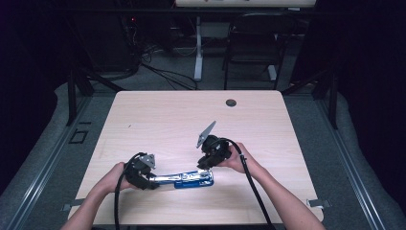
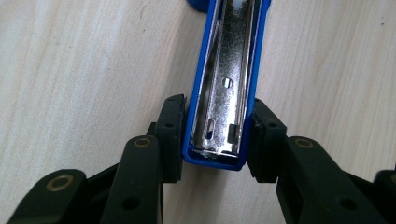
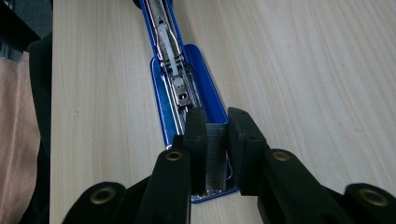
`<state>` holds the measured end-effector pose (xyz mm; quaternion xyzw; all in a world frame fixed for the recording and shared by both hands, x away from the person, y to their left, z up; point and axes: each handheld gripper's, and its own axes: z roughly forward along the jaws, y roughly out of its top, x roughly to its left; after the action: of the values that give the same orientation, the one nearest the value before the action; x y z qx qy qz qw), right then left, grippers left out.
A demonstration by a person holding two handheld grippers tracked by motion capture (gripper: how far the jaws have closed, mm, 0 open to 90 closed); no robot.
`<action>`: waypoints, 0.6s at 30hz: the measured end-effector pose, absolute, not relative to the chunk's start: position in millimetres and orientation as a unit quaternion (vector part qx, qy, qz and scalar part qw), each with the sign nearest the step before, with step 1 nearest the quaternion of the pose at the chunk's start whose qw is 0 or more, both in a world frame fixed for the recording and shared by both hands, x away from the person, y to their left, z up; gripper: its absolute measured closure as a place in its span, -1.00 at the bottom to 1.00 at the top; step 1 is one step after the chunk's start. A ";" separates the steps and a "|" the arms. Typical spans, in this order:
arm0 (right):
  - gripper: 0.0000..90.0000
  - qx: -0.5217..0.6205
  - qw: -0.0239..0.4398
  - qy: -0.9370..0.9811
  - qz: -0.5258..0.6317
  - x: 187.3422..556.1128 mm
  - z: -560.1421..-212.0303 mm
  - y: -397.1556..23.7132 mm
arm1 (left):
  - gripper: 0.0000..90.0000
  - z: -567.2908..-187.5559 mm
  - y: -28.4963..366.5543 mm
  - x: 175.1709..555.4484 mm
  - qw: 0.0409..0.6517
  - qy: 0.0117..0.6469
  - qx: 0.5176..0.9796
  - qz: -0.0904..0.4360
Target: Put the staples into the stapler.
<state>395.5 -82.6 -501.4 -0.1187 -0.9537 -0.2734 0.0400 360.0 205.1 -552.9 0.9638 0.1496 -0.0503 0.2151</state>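
Stapler (image 1: 184,178) lay opened flat near the table's (image 1: 158,115) front edge; your left gripper (image 2: 215,135) clamped its end, your right gripper (image 3: 215,140) pinched a staple strip (image 3: 215,156) over it.

The table (image 1: 158,115) lies bare from nine through twelve to three o'clock of the opened stapler (image 1: 184,178), so a hand passes freely there. At the stapler's nine o'clock end the left gripper (image 1: 143,177) blocks approach; at its three o'clock end the right gripper (image 1: 207,160) does.
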 end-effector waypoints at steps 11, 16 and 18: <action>0.75 -0.098 0.040 -0.957 -0.269 394.1 -510.4 -81.0 | 0.40 -552.9 205.2 360.4 0.215 0.149 0.964 -0.050; 0.75 -0.090 0.037 -0.959 -0.266 392.7 -512.5 -79.6 | 0.40 -552.6 205.0 360.4 0.214 0.149 0.964 -0.049; 0.75 -0.090 0.037 -0.959 -0.266 392.6 -513.1 -79.6 | 0.40 -552.7 204.9 360.5 0.215 0.148 0.964 -0.049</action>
<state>392.6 -79.6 -513.1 -0.0902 -0.9589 -0.2664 0.0371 360.5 204.9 -552.7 0.9641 0.1484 -0.0492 0.2148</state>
